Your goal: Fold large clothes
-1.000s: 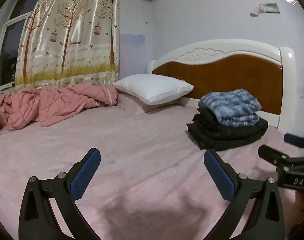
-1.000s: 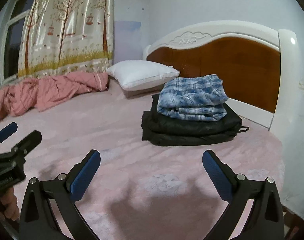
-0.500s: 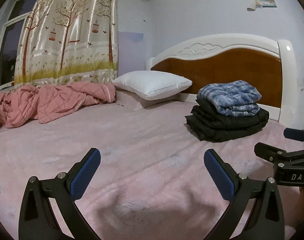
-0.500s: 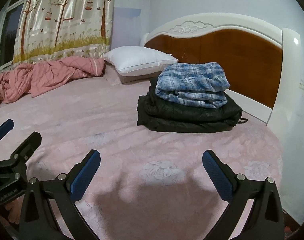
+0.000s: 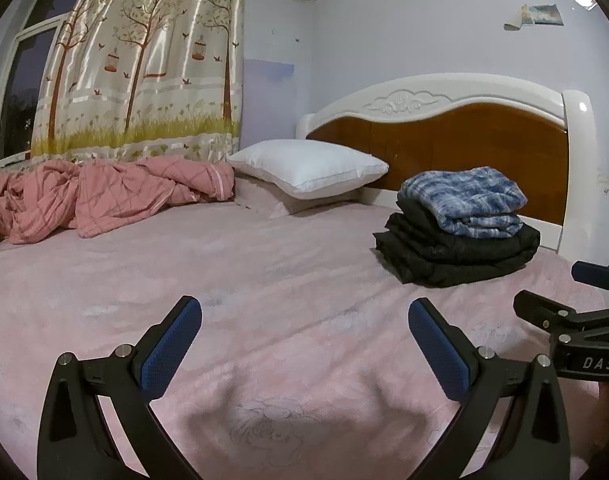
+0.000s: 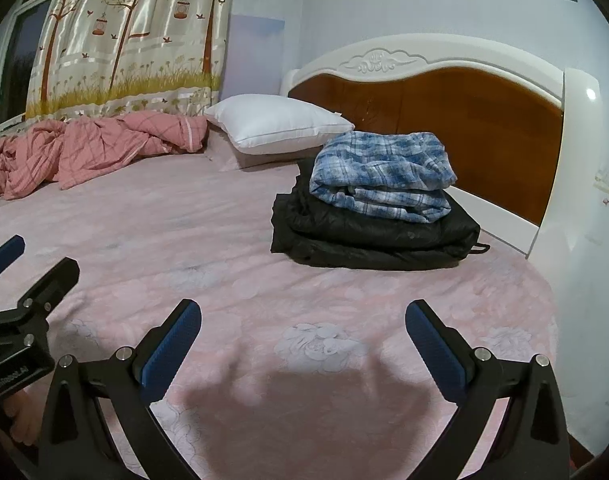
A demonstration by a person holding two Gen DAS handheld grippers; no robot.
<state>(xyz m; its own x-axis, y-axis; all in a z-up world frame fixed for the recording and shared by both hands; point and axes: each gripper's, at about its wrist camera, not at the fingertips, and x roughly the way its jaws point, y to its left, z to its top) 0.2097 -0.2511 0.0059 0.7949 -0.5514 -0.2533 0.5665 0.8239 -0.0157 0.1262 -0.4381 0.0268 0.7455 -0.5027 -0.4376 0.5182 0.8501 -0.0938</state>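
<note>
A folded blue plaid garment [image 5: 464, 204] [image 6: 384, 176] lies on top of a folded black jacket [image 5: 456, 252] [image 6: 368, 236], stacked near the headboard on the pink bed sheet [image 5: 264, 280] [image 6: 224, 260]. My left gripper [image 5: 304, 332] hovers open over bare sheet, well short and left of the stack, holding nothing. My right gripper [image 6: 303, 330] is open too, empty, in front of the stack. Each gripper shows at the edge of the other's view: the right gripper [image 5: 584, 320] and the left gripper [image 6: 20, 292].
A white pillow [image 5: 308, 166] [image 6: 276, 124] rests on a pink one by the wood and white headboard [image 5: 464, 128] [image 6: 444, 92]. A crumpled pink quilt [image 5: 96, 196] [image 6: 84, 152] lies at the far left below a patterned curtain [image 5: 144, 60]. The wall stands close on the right.
Both grippers have drawn back and tilted up slightly; the stack sits a little farther off in the views. Both stayed open and empty.
</note>
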